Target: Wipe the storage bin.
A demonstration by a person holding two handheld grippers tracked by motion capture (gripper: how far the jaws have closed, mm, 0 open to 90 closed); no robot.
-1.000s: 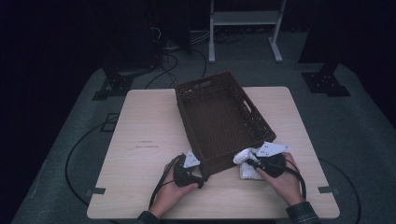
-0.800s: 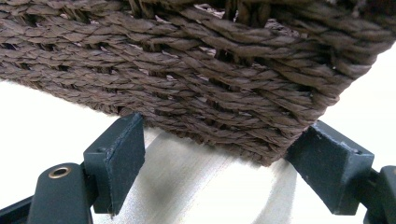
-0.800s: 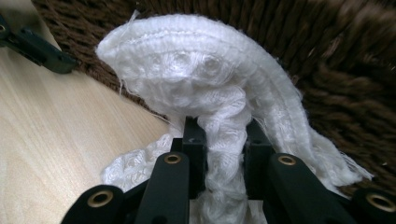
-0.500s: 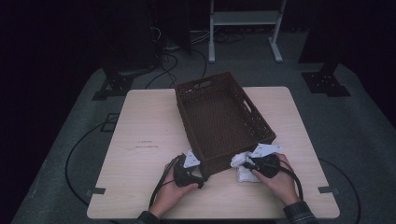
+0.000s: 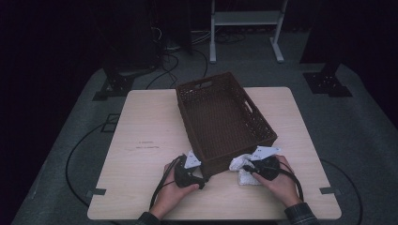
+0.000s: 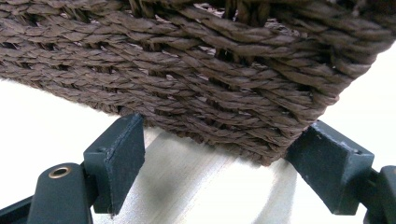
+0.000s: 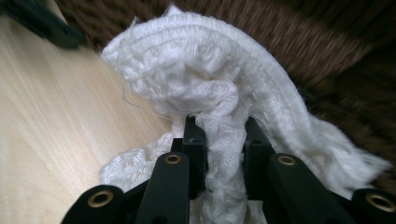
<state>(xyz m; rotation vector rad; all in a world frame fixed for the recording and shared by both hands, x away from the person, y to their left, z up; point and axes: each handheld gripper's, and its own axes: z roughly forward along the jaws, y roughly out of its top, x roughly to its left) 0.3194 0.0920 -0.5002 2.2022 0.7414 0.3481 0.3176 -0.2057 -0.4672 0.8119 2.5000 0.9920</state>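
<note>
The pale wooden surface [image 5: 150, 136] carries a dark brown woven wicker basket [image 5: 220, 117], its long axis running away from the person. The left tongs [image 6: 219, 172] stand wide, straddling the basket's near corner without pinching it. The right tongs [image 7: 223, 140] are clamped on a white knitted cloth [image 7: 210, 88], bunched just beside the basket's near wall, nearest the right hand.

Dim light leaves the floor around the pale table [image 5: 141, 140] nearly black in the high view, while close up that tabletop glares white beside the sharply focused basket [image 6: 196, 70], which blurs behind the cloth [image 7: 210, 93].
</note>
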